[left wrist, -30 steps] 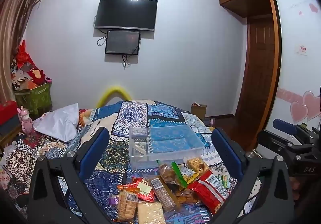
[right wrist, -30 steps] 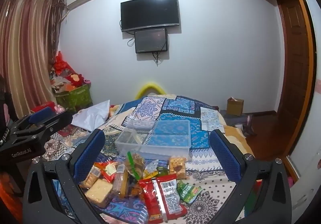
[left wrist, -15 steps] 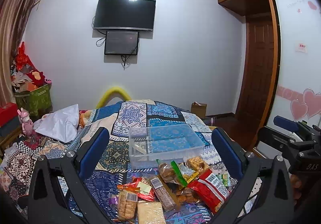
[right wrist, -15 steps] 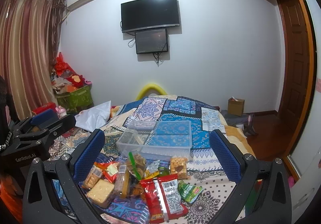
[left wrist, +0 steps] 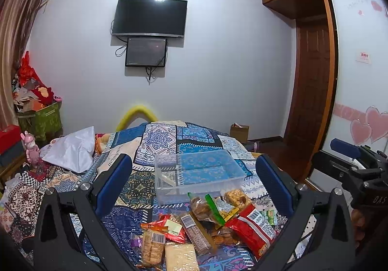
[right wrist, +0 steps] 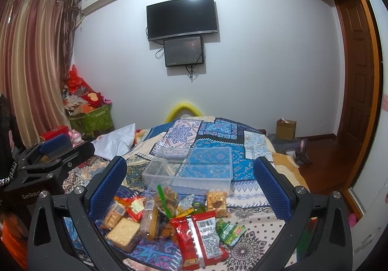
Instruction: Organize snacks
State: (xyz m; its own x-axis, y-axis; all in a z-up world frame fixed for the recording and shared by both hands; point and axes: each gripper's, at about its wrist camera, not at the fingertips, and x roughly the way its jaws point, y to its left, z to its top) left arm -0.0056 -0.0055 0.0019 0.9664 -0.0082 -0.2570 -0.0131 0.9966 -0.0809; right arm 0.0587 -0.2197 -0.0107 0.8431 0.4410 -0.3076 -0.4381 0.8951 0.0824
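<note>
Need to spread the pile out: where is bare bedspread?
Free: the patchwork bedspread right of the small green packet, and beyond the clear plastic bin. Crowded: the snack heap against the bin's near wall.

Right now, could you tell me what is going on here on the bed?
A person holds two grippers over a pile of snacks on the quilt. The left gripper and the right gripper are both open and hold nothing. Behind the pile stands a clear bin with dividers, nearly empty; something small may lie in its left section. No snack has been picked up yet.
</note>
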